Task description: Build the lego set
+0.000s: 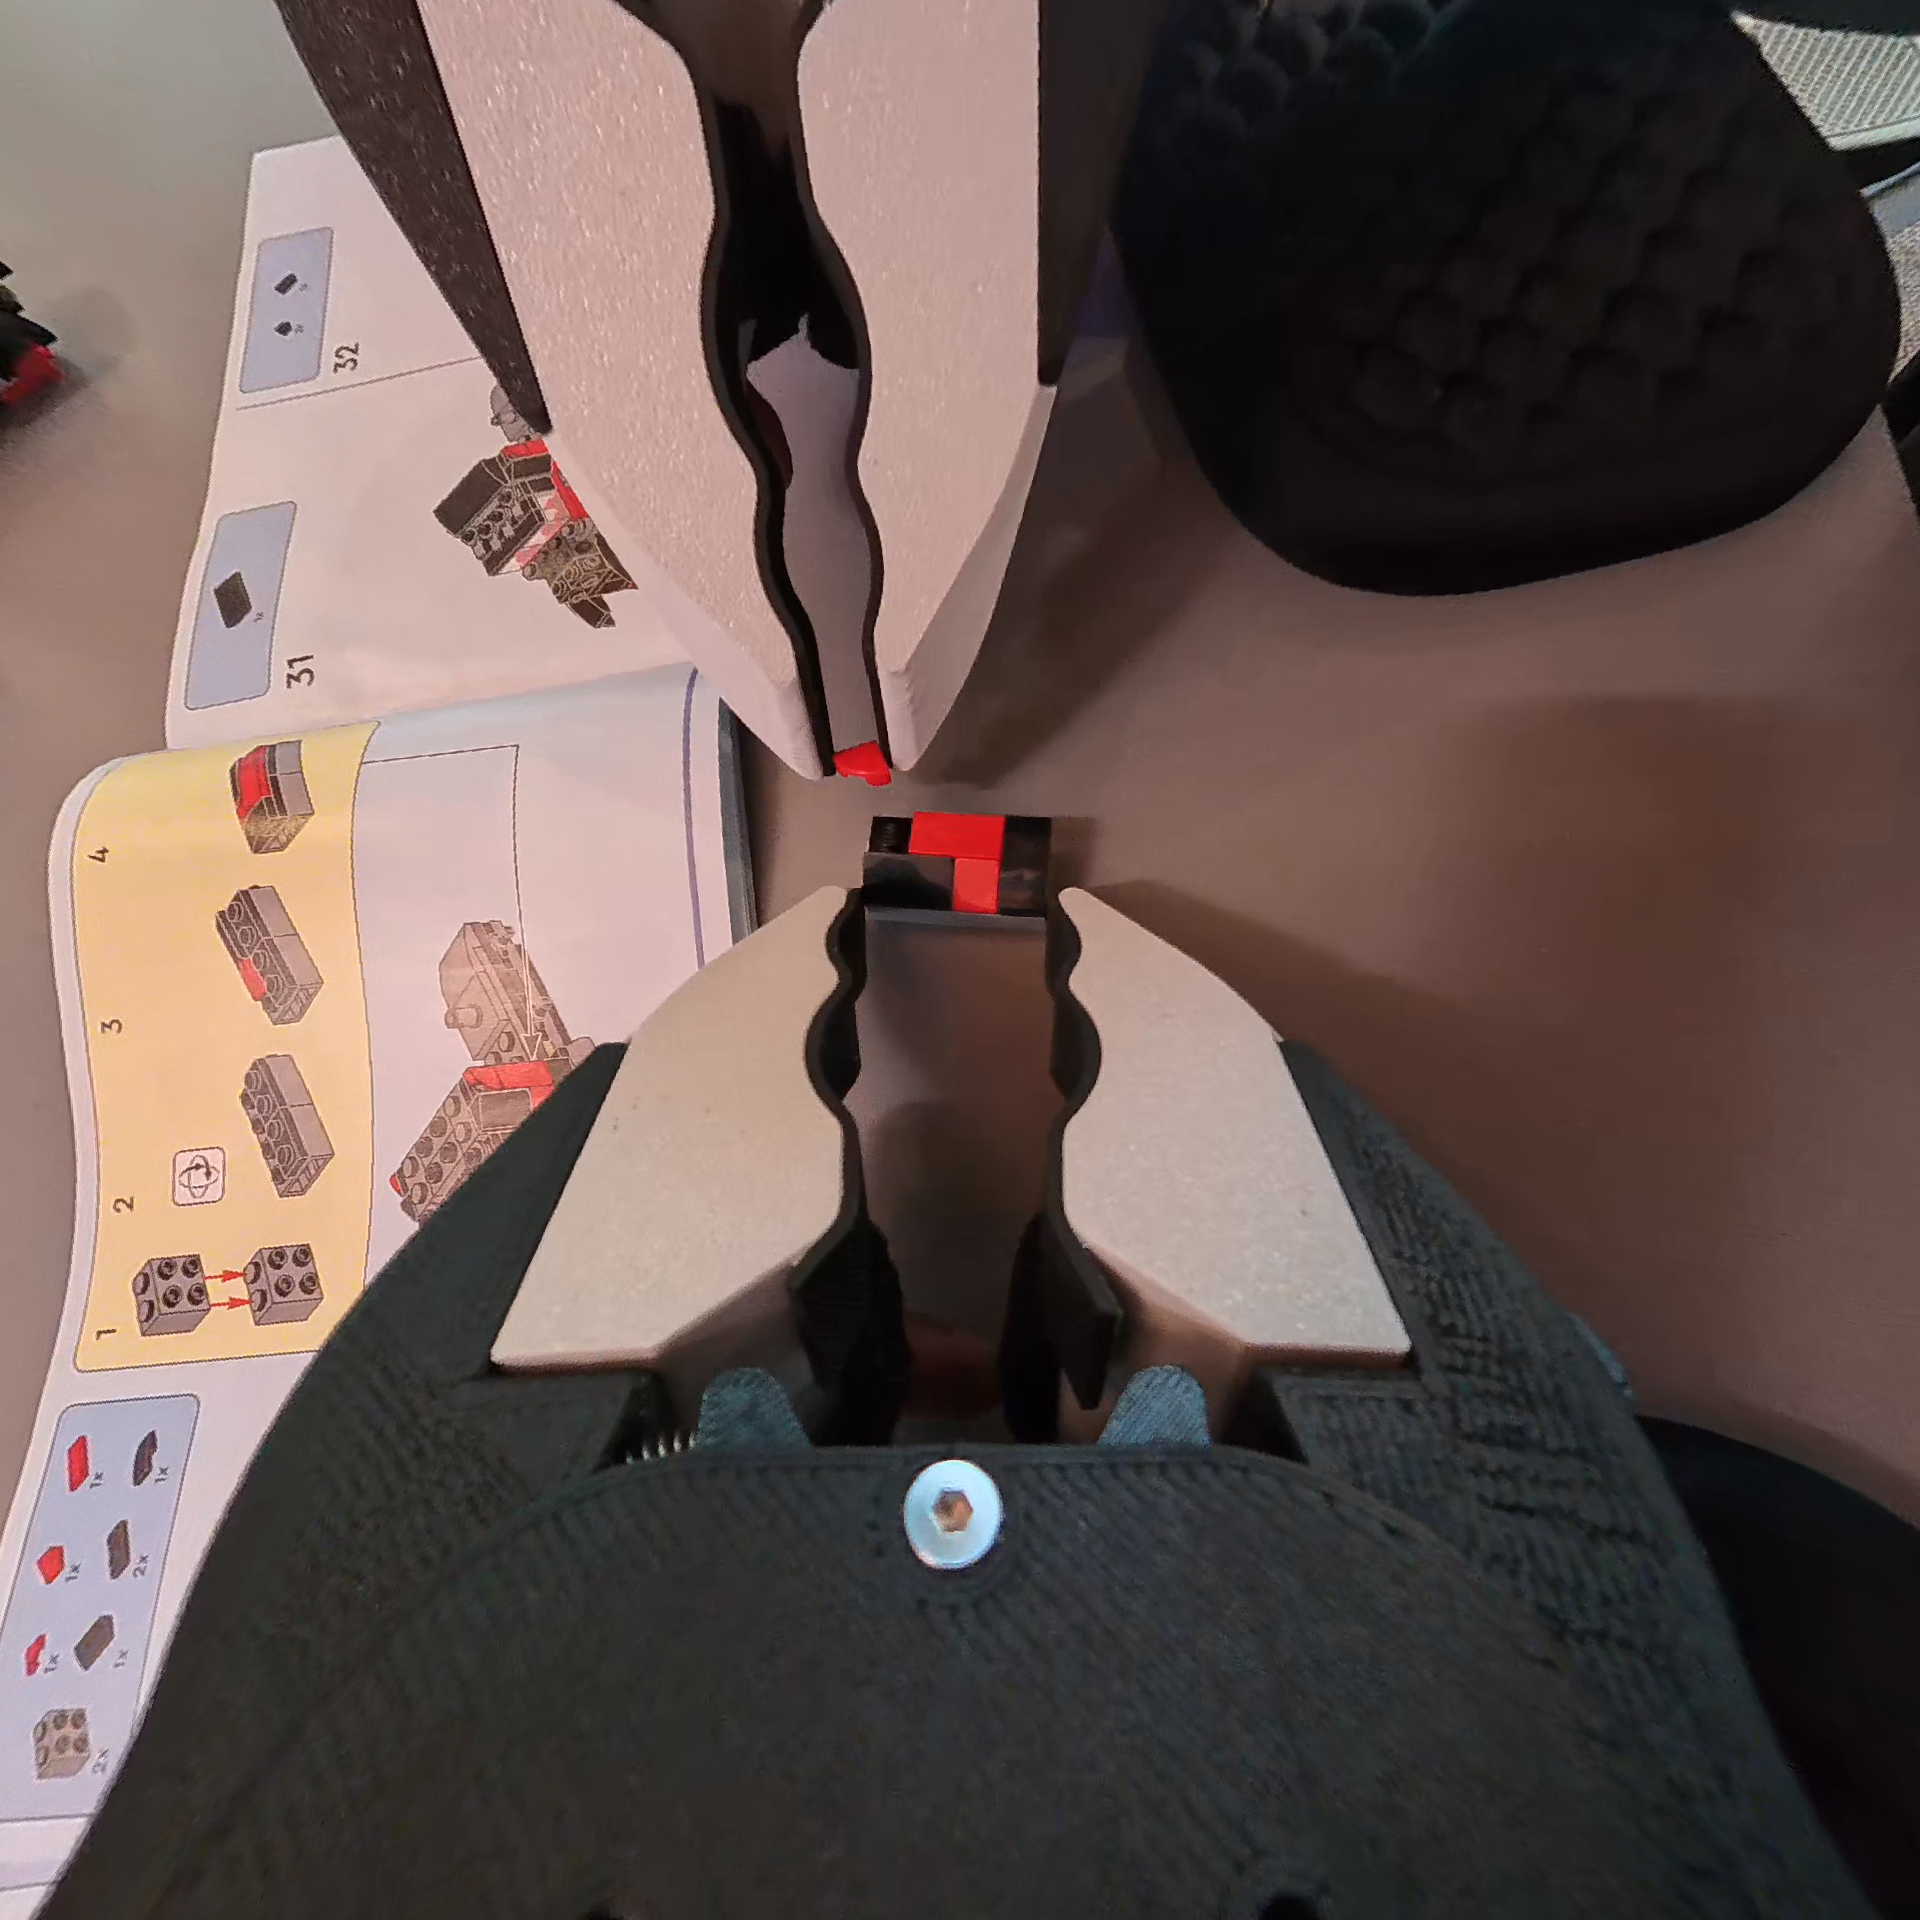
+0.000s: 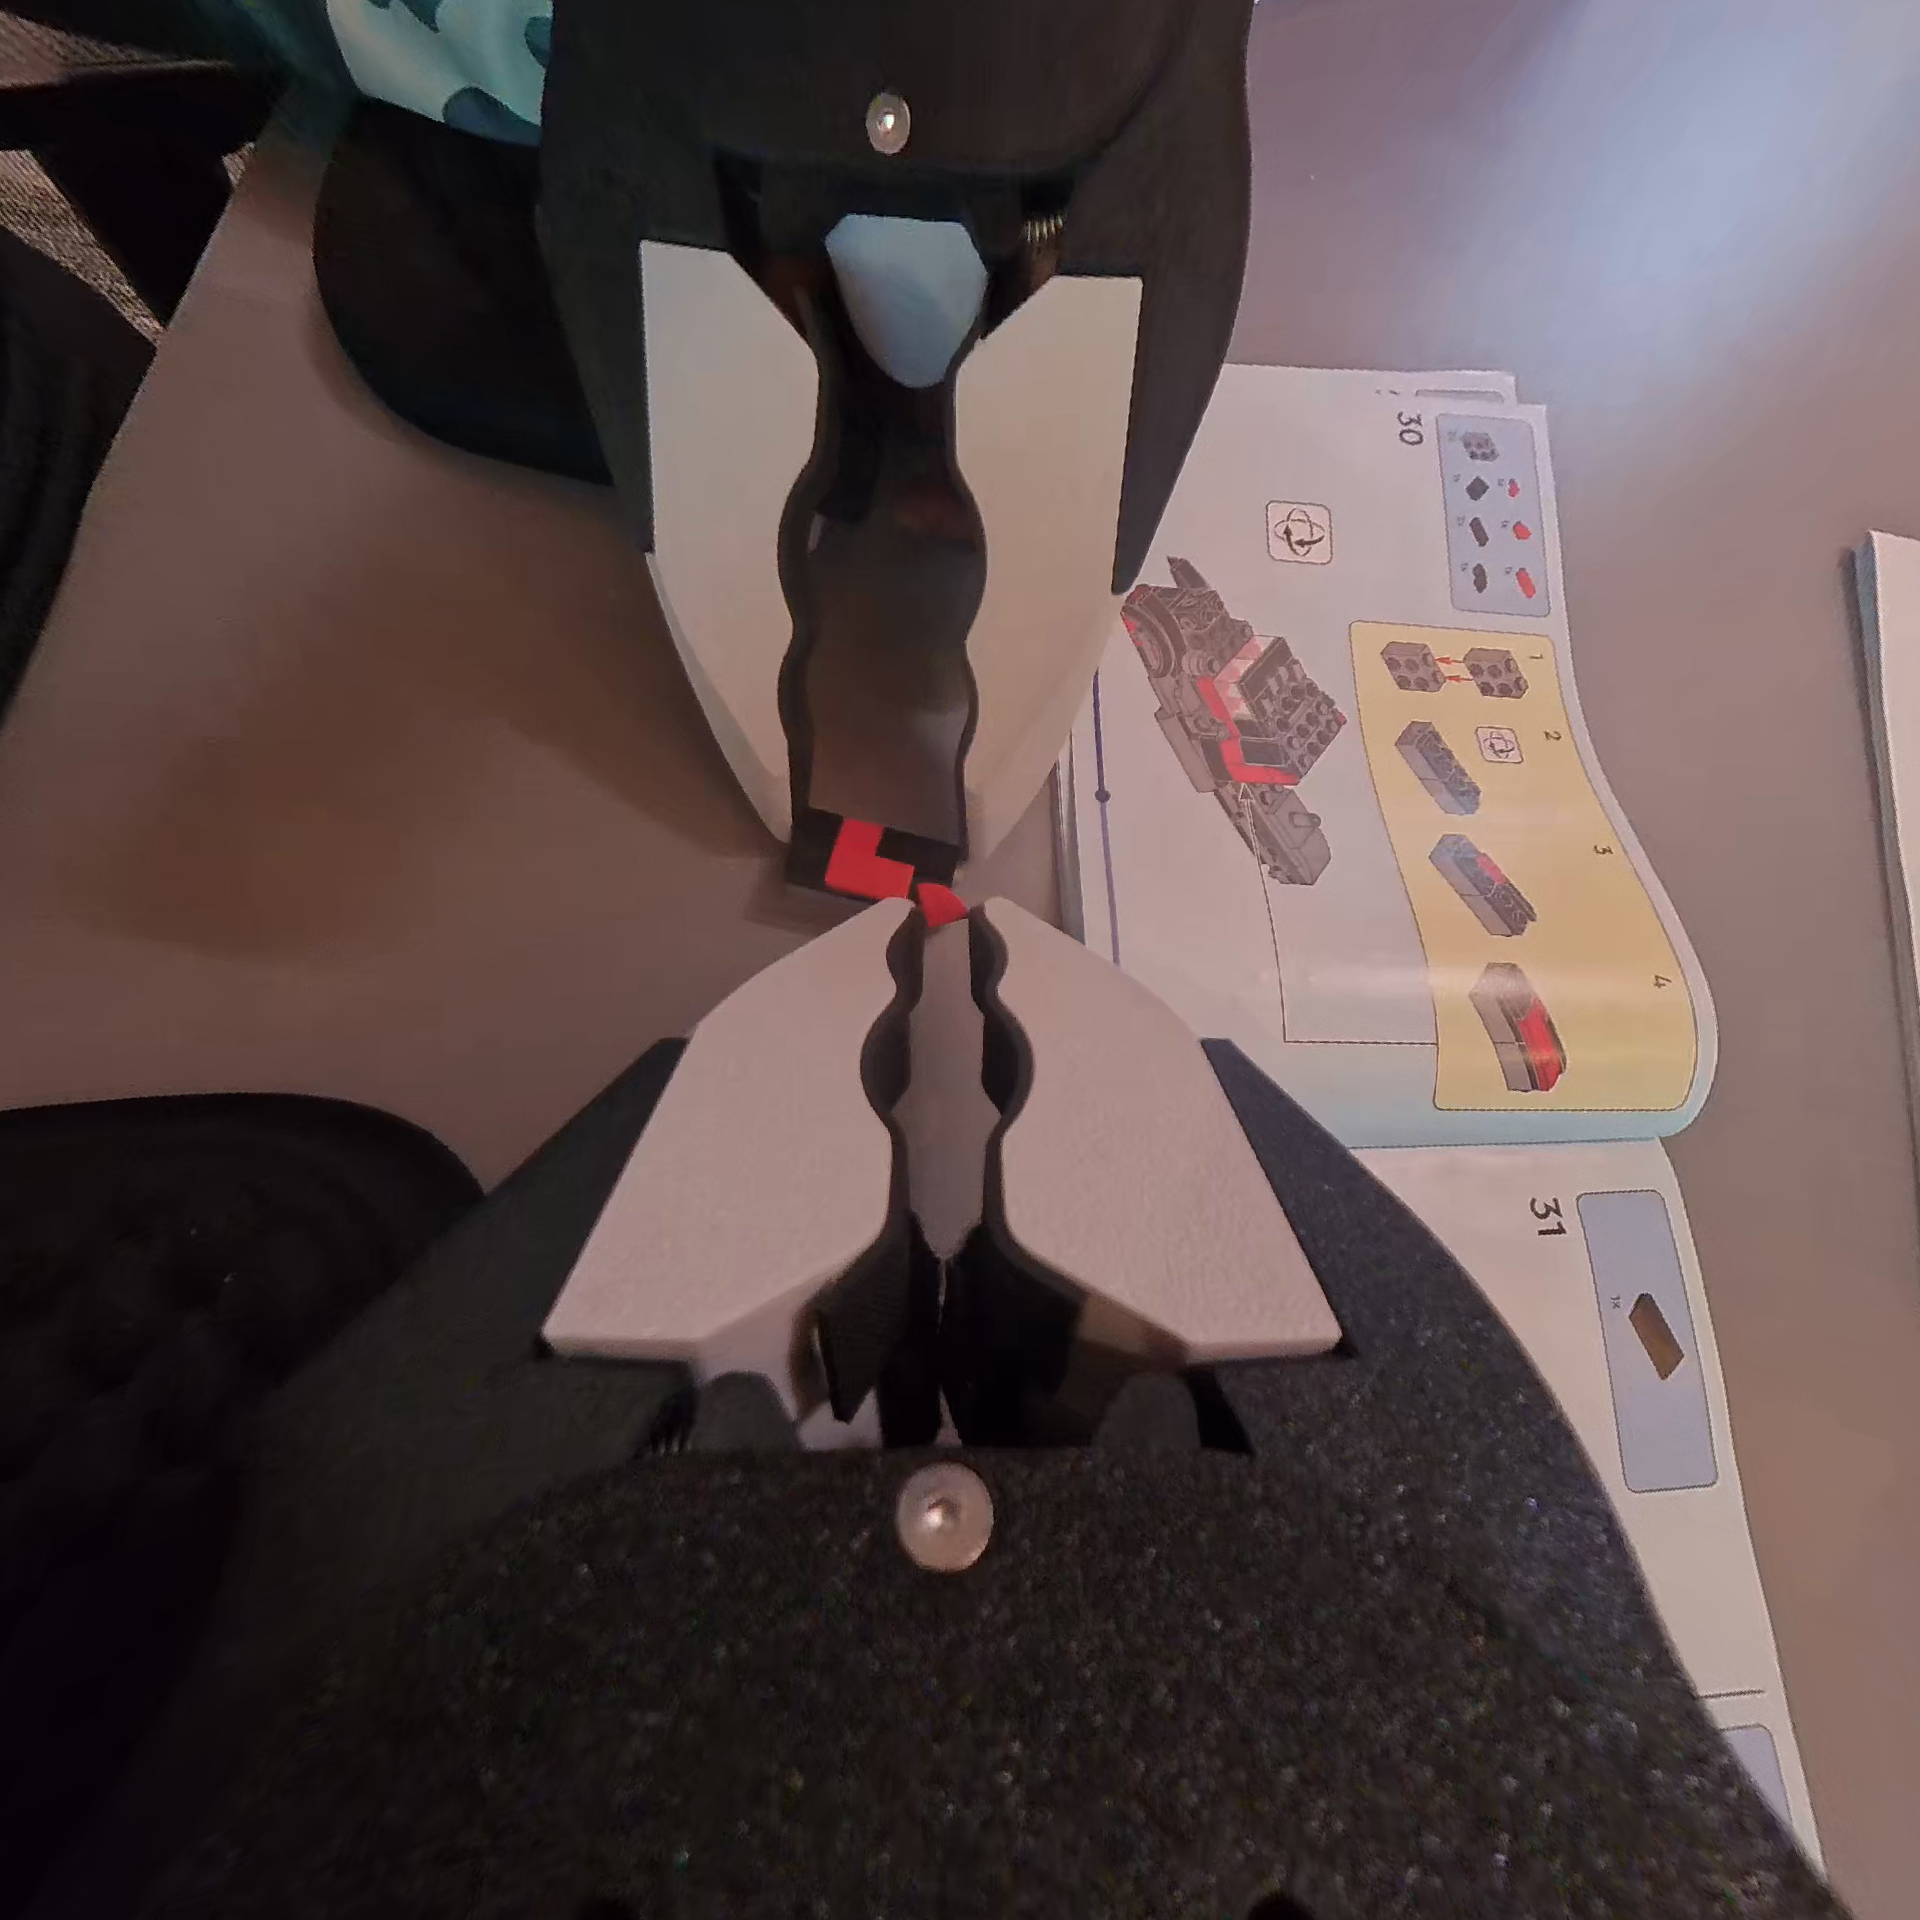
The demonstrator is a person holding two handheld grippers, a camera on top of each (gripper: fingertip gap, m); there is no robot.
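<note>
My left gripper [image 1: 958,902] is shut on a small black and red brick assembly [image 1: 961,864], held at its fingertips just above the table. The same assembly shows in the right wrist view [image 2: 868,857], with the left gripper [image 2: 878,821] coming from the top. My right gripper [image 2: 940,914] is shut on a small red piece [image 2: 943,902], right beside the assembly's near edge. In the left wrist view the right gripper [image 1: 862,764] points down from above with the red piece [image 1: 860,761] at its tips, a short gap from the assembly.
An open instruction booklet [image 1: 436,935] lies on the brown table, also in the right wrist view [image 2: 1403,831]. A black knitted object [image 1: 1507,291] sits at the far right. A few loose bricks [image 1: 26,364] lie at the left edge. A second paper [image 2: 1886,727] lies at the right.
</note>
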